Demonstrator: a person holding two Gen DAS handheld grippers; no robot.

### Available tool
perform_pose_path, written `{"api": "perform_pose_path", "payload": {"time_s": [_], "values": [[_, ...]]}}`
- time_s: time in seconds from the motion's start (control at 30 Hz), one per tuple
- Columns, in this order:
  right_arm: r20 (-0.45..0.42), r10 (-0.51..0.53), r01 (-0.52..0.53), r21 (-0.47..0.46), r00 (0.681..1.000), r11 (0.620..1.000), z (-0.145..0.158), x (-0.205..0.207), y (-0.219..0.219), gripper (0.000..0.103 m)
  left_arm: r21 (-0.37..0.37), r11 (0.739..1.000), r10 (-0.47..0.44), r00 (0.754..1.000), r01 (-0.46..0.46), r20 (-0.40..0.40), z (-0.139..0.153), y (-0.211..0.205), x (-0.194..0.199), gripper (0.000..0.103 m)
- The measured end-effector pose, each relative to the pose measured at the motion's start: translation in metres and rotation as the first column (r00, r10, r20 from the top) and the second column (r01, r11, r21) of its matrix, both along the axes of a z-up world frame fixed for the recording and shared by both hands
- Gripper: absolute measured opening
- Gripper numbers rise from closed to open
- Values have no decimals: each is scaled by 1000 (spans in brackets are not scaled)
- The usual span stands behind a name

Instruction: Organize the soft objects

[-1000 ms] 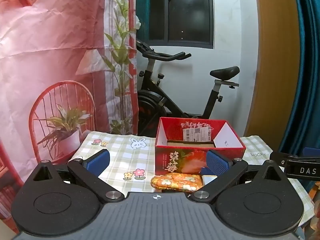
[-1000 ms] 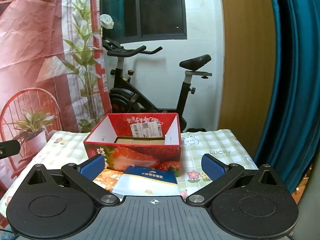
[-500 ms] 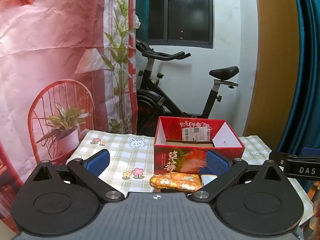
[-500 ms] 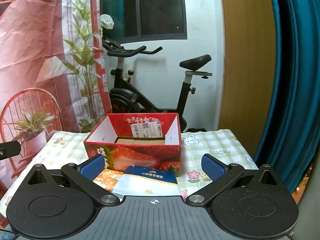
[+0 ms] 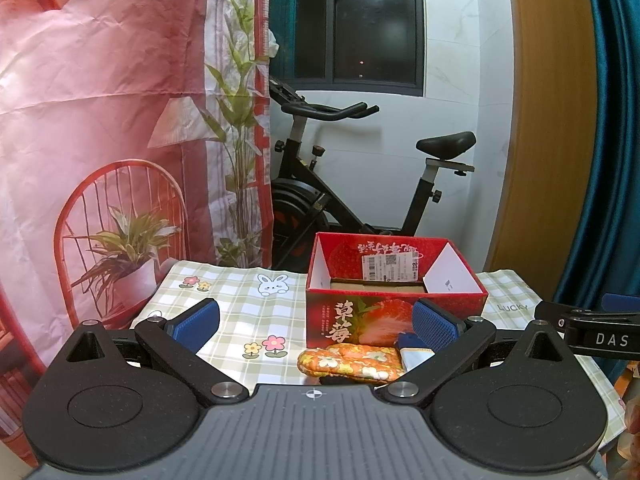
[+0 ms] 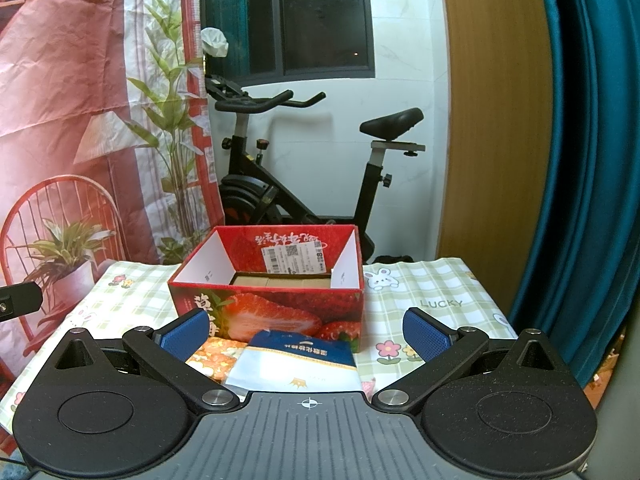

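Since 1.0 s ago: almost no change; the left wrist view has shifted very slightly, the right wrist view is the same. Nothing on the table has moved.

Left gripper (image 5: 314, 326): fingers spread wide apart, holding nothing, hovering over the near edge of the checked tablecloth (image 5: 240, 300). The floral oven mitt (image 5: 350, 362) lies flat just ahead, between the fingers but nearer the right blue pad (image 5: 434, 324), and not touching either.

Right gripper (image 6: 306, 334): fingers also wide apart, empty. The blue-and-white pouch (image 6: 296, 364) lies centred between its fingers, close to the gripper body (near edge hidden under it). The mitt (image 6: 214, 356) sits just left of the pouch, partly behind the left pad.

Both soft items rest against the front wall of the open strawberry carton (image 6: 272, 308), which stands mid-table. Carton interior shows only its cardboard floor.
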State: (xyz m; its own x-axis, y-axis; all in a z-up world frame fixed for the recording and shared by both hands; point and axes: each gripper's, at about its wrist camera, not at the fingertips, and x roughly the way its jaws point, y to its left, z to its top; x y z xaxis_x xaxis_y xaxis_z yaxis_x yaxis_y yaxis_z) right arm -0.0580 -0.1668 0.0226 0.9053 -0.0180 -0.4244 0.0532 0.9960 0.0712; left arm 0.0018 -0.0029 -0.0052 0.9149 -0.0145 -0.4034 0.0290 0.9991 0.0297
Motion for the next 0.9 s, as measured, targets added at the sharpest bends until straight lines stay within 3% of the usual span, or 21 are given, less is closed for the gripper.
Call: {"api": "perform_pose_path", "payload": {"time_s": [0.9], "values": [[-1,0,0,1,1000,1000,-1,1,0,103,-6,1000,-5,1000,5,-7,-3,-3,-1,103]]}}
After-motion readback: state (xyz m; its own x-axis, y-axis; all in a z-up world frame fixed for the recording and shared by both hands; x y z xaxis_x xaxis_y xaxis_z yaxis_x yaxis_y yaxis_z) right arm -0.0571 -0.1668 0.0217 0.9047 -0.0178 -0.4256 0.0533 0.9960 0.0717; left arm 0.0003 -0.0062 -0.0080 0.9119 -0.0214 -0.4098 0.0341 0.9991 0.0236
